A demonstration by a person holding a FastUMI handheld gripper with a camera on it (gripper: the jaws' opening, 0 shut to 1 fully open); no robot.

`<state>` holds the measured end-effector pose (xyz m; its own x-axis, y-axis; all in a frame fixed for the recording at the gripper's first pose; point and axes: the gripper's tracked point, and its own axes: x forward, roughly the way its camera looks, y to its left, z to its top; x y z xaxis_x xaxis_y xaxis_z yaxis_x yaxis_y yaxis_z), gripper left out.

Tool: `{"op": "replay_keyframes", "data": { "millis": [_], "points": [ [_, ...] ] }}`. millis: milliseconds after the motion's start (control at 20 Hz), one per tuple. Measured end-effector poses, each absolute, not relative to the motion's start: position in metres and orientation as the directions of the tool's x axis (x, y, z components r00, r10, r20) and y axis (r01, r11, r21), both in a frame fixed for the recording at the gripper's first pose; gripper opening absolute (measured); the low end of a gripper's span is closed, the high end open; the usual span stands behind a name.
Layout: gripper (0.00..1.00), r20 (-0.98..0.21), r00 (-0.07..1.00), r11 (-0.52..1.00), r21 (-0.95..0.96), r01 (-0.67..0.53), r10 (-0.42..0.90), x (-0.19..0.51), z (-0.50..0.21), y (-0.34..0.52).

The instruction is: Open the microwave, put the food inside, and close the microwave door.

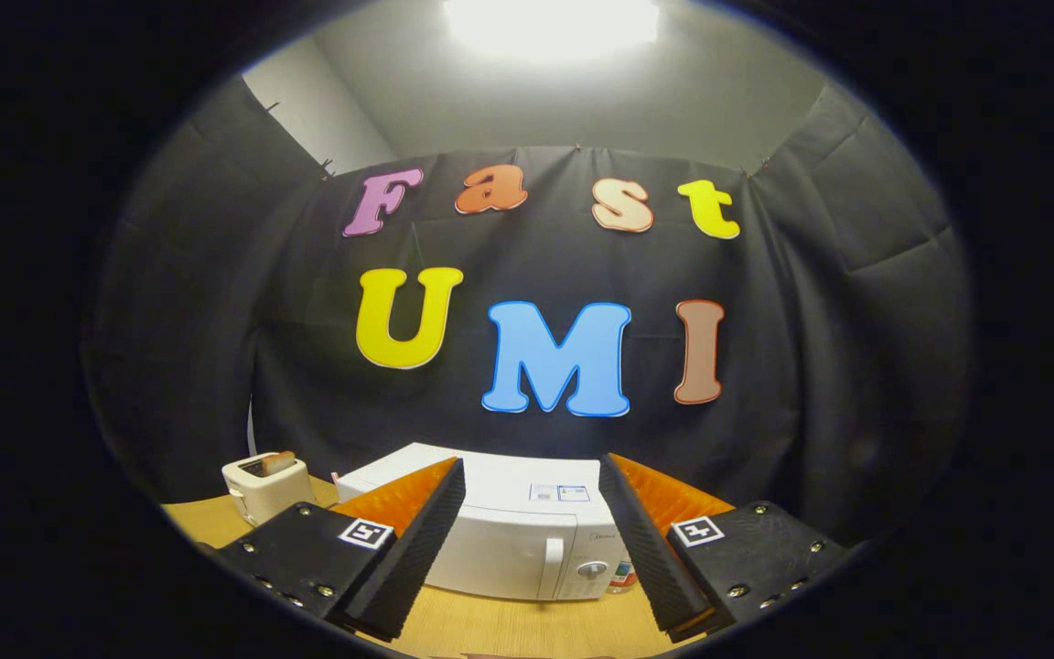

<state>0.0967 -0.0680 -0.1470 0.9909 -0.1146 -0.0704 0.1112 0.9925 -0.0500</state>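
A gripper with fingers spread wide and empty faces a closed white microwave on a wooden table, its door handle between the fingers but well beyond them, so a misaimed reach could shove the microwave instead of hooking it.

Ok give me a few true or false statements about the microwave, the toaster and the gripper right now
1. The white box-shaped microwave has its door shut. True.
2. The gripper is shut on the door handle. False: its fingers stand open, short of the microwave.
3. The small white toaster stands on the wooden table beside the microwave. True.
4. The toaster's slot is empty. False: a slice of toast sticks out.
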Motion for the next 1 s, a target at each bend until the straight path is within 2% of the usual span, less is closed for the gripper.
{"op": "replay_keyframes", "data": {
  "millis": [600, 1000],
  "points": [
    [0.95, -0.236, 0.958, 0.987, -0.065, 0.149, -0.160, 0.163, -0.310, -0.112],
    [0.95, -0.268, 0.944, 0.981, -0.032, 0.192, -0.194, 0.194, -0.367, -0.126]
  ]
}}
